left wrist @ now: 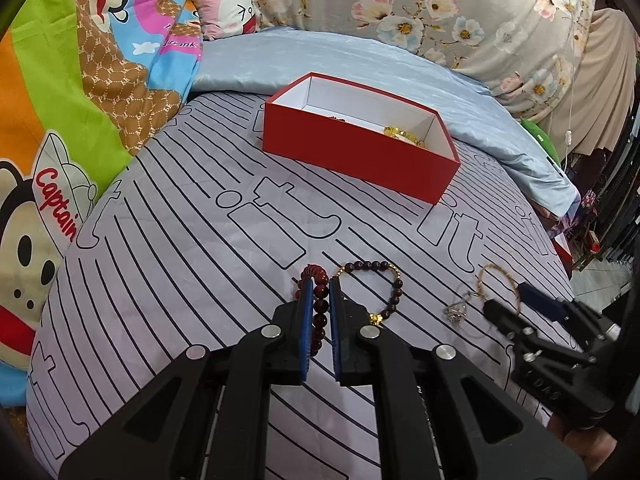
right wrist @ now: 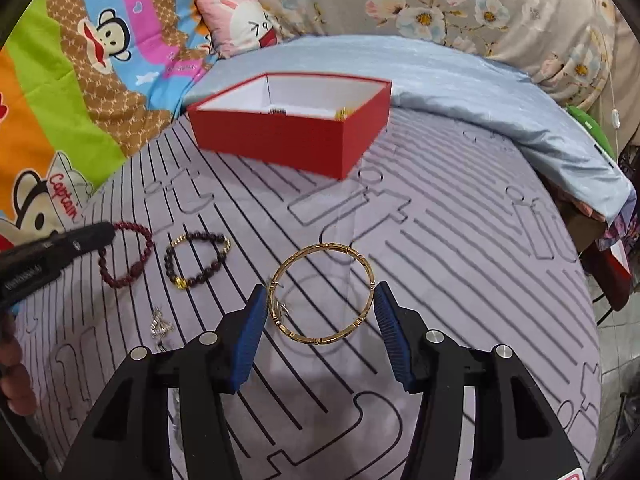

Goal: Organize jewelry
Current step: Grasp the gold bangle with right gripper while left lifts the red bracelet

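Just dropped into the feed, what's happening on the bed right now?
A person is sorting jewelry into the red box, which already holds a few pieces. The left gripper is shut on the red bead bracelet, with the dark bead bracelet lying loose beside it. The right gripper has the gold bangle spanning its pads, raised a little off the striped sheet. A small silver piece is still lying on the sheet.

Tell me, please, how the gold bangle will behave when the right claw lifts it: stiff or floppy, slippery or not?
The gold bangle keeps a full round hoop between the right claw pads, so probably stiff. Its polished metal looks slippery, though the ribbed blue pads should help. It looks thin, likely light.
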`<state>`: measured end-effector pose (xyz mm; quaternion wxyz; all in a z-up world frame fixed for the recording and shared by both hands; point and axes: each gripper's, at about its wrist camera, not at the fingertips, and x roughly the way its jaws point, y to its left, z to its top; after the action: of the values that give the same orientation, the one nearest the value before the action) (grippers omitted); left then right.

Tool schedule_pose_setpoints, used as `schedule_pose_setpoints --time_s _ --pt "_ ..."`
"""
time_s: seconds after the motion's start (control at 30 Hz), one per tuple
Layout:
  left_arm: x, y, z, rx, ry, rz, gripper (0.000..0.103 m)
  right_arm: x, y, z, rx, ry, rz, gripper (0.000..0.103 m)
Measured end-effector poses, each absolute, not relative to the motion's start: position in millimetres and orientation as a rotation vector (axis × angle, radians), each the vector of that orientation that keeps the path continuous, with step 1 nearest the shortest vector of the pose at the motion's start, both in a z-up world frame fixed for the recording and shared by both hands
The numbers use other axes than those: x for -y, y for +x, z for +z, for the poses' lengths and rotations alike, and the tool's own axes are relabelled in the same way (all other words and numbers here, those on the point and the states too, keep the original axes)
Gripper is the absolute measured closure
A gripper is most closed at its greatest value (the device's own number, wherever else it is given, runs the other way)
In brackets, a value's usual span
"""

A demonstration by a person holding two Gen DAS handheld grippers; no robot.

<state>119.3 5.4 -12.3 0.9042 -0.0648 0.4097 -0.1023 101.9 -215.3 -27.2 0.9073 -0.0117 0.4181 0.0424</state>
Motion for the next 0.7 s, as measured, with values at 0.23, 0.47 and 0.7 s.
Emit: schedule_pose_setpoints --time_s 0.23,0.47,0.7 --pt "-7 120 -14 -0.852 -0.135 -0.207 0.095 212 98 -51 -0.917 -0.041 0.081 0.05" --pt "-6 119 -14 -0.853 -0.137 -0.207 0.095 214 90 -52 -0.923 -0.041 0.073 0.05" --pt "-4 117 -13 -0.853 -0.132 -0.212 0.095 221 78 -46 -0.918 -0.017 0.071 0.05"
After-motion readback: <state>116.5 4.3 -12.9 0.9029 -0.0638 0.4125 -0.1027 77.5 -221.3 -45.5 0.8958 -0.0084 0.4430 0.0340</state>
